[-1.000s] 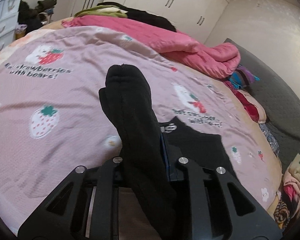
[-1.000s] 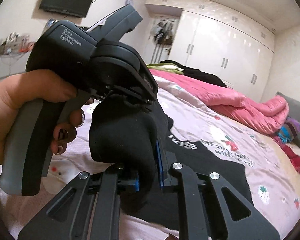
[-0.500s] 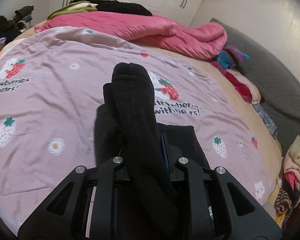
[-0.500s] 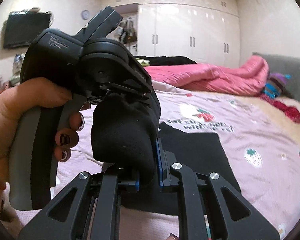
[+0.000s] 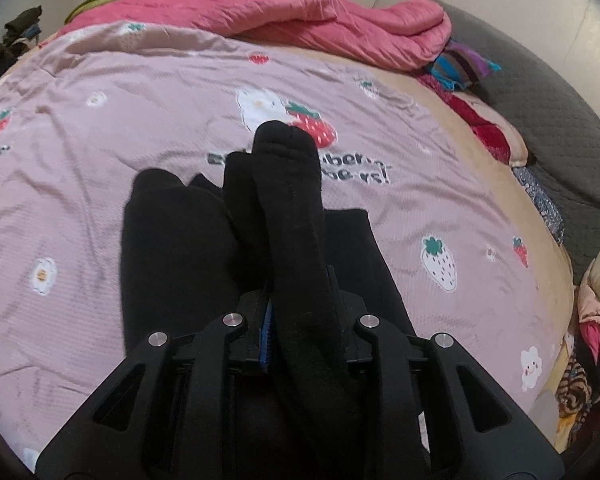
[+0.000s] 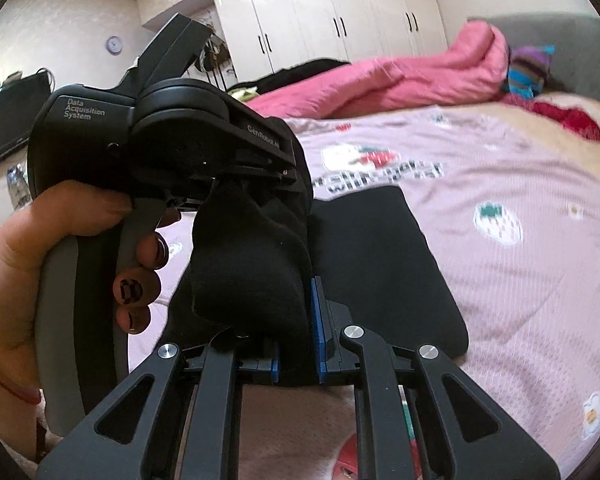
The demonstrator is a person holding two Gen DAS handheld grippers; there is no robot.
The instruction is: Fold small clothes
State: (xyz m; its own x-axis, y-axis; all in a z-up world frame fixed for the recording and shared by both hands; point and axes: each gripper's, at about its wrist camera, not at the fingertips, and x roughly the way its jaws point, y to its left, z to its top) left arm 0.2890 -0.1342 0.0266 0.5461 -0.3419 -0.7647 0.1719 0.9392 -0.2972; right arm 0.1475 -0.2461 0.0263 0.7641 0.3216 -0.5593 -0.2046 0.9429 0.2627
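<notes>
A black sock (image 5: 288,200) stands up between the fingers of my left gripper (image 5: 300,316), which is shut on it. In the right wrist view the same black sock (image 6: 256,248) hangs in a short bundle from the left gripper's tip down into my right gripper (image 6: 296,344), whose blue pads are shut on its other end. A hand (image 6: 28,264) holds the left gripper's housing (image 6: 100,128) close to the left of the right one. Under both lies a flat black garment (image 5: 172,248) (image 6: 400,264) on the pink strawberry bedsheet (image 5: 100,140).
A pink quilt (image 5: 300,20) is bunched along the far side of the bed. Coloured clothes (image 5: 464,64) lie by the grey headboard (image 5: 560,120), and more are piled at the right edge (image 5: 588,320). White wardrobes (image 6: 340,16) and a dark screen (image 6: 8,120) stand behind.
Both grippers have carried the sock sideways over the bed and slightly down, keeping their grip. The black garment now lies directly beneath them. The right wrist has rolled.
</notes>
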